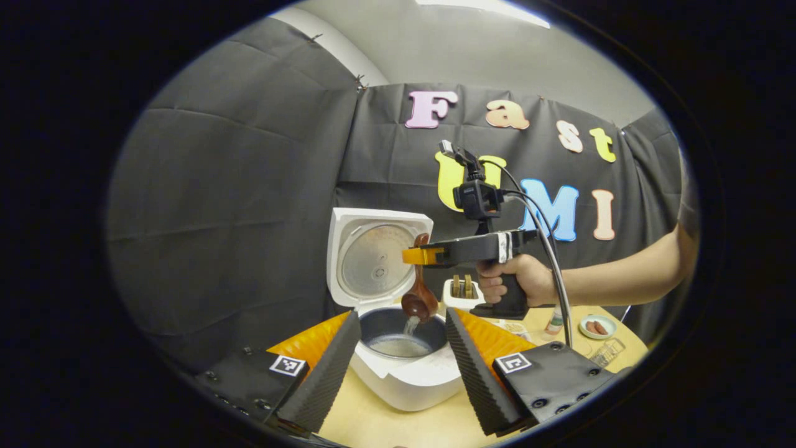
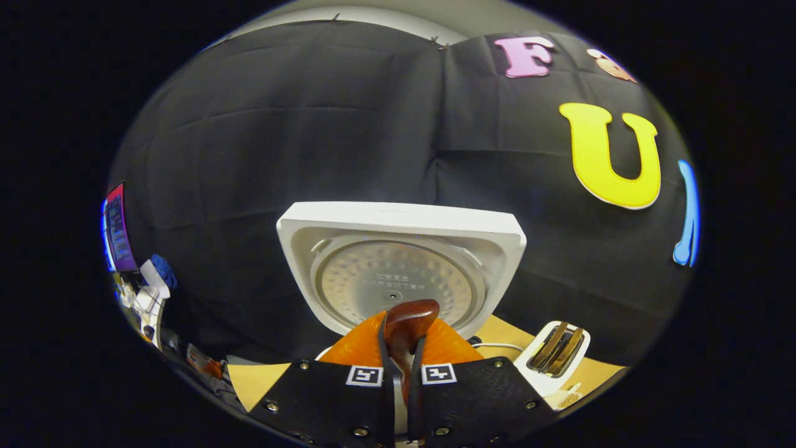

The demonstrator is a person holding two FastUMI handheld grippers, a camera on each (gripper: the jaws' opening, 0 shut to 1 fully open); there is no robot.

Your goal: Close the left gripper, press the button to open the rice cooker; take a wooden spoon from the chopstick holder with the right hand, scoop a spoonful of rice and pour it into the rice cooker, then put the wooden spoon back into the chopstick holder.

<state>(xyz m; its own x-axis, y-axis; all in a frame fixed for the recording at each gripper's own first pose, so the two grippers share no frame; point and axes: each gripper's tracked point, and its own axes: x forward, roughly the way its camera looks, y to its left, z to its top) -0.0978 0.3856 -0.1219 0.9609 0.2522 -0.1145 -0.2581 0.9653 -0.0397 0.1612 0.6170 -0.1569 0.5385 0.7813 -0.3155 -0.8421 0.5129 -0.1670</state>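
Note:
The white rice cooker (image 1: 404,373) stands on the table with its lid (image 1: 373,258) raised; its dark pot holds rice. A wooden spoon (image 1: 420,292) hangs bowl-down over the pot, and rice (image 1: 410,325) streams from it. My right gripper (image 1: 418,255), held by a hand, is shut on the spoon's handle. In the right gripper view the fingers (image 2: 382,367) of the right gripper (image 2: 401,364) clamp the spoon handle (image 2: 404,330) in front of the raised lid (image 2: 398,274). My left gripper (image 1: 403,342) is open, with one finger on either side of the cooker as seen here.
A white chopstick holder (image 1: 461,292) with wooden utensils stands behind the cooker, also seen as the holder (image 2: 553,354). A small dish (image 1: 597,326), a bottle (image 1: 555,322) and a clear glass (image 1: 606,353) sit at the table's right. A cable hangs from the right gripper.

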